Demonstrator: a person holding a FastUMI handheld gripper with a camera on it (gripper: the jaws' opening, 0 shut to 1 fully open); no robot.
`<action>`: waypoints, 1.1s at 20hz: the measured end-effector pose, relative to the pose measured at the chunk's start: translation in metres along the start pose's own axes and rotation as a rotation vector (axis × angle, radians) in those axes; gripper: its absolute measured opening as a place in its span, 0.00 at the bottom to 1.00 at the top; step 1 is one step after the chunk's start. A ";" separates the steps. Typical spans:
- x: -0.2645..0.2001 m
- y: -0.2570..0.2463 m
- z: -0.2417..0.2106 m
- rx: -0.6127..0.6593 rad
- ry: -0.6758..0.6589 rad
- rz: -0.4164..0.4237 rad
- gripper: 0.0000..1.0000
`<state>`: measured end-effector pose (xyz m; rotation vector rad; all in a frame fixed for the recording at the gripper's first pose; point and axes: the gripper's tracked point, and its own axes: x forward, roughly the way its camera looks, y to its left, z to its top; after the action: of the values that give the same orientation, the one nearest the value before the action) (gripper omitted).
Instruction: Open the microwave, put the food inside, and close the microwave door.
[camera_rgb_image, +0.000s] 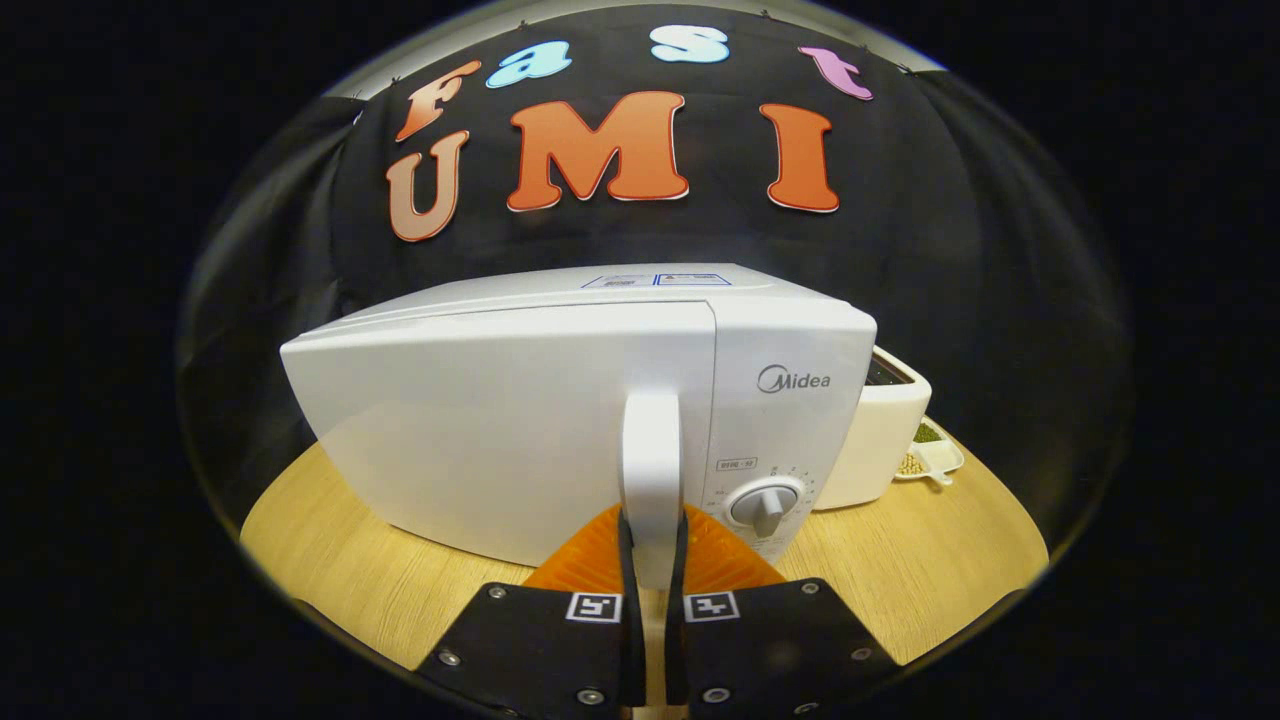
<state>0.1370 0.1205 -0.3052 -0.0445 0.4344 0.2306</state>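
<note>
Tongs (652, 545) clamped on the door handle (651, 460) of the microwave (560, 400), both fingers pressing it. Door slightly ajar. Dial (765, 503) just right of the tongs.

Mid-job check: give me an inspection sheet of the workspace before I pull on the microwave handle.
Surface: wooden table, bare in front of the microwave.
Job's things: white microwave; door looks closed or nearly so; vertical door handle; timer knob on the control panel. Food not identified.
Clutter: white appliance behind the microwave; small white dish of grains beside it.
Grippers: gripper, jaws closed on the door handle's lower end.
Cables: nothing seen.
Surroundings: black cloth wall behind.
</note>
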 end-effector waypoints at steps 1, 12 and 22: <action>0.000 0.000 -0.001 0.011 0.009 -0.004 0.08; -0.099 0.032 -0.042 0.019 -0.022 -0.158 0.06; -0.175 0.098 -0.074 0.076 0.013 -0.329 0.06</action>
<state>-0.0707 0.1723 -0.2982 -0.0425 0.4417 -0.1101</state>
